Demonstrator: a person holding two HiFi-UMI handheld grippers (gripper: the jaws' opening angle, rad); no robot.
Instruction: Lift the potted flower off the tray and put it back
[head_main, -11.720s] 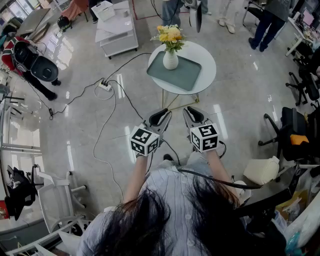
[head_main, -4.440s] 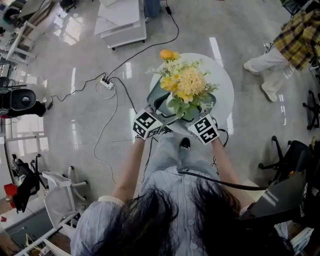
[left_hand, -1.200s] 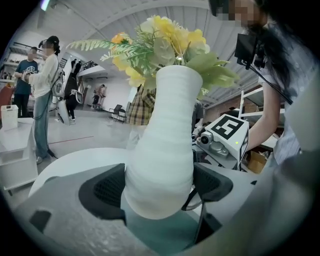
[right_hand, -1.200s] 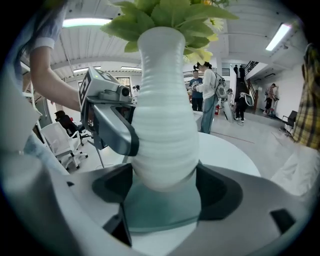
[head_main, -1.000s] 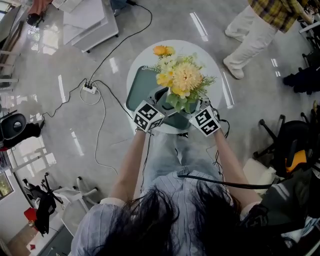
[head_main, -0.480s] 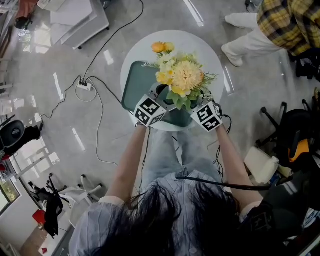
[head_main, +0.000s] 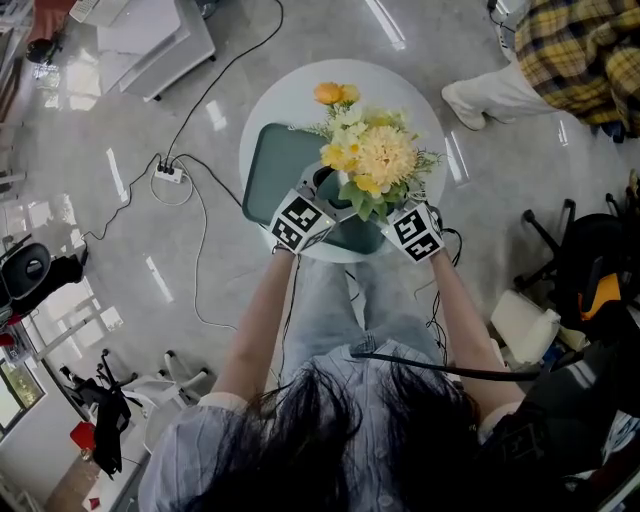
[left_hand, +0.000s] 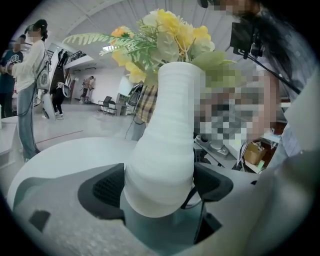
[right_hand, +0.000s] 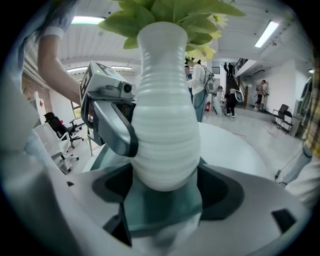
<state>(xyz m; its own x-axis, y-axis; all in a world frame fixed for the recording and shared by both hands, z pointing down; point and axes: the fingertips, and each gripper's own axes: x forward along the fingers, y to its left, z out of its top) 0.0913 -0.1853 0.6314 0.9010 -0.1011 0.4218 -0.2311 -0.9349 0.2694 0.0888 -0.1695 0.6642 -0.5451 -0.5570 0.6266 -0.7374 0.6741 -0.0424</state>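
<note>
The potted flower is a white ribbed vase (left_hand: 162, 160) (right_hand: 166, 135) with yellow blooms (head_main: 372, 160). Both grippers hold it from opposite sides. My left gripper (head_main: 325, 195) (left_hand: 162, 187) is shut on the vase's belly, and my right gripper (head_main: 393, 207) (right_hand: 167, 187) is shut on it too. The vase's base seems to hang a little above the grey-green tray (head_main: 280, 160) (right_hand: 160, 215), which lies on the round white table (head_main: 400, 85). In the head view the blooms hide the vase body.
A person in a plaid shirt (head_main: 580, 50) stands at the table's far right. A power strip with cables (head_main: 165, 172) lies on the floor to the left. An office chair (head_main: 590, 270) is at the right, and a white cabinet (head_main: 150, 30) at the top left.
Earlier the vase stood on the tray with both grippers away; now both grip it. Over the last second the bouquet shifted slightly right, and the person in plaid moved at the top right.
</note>
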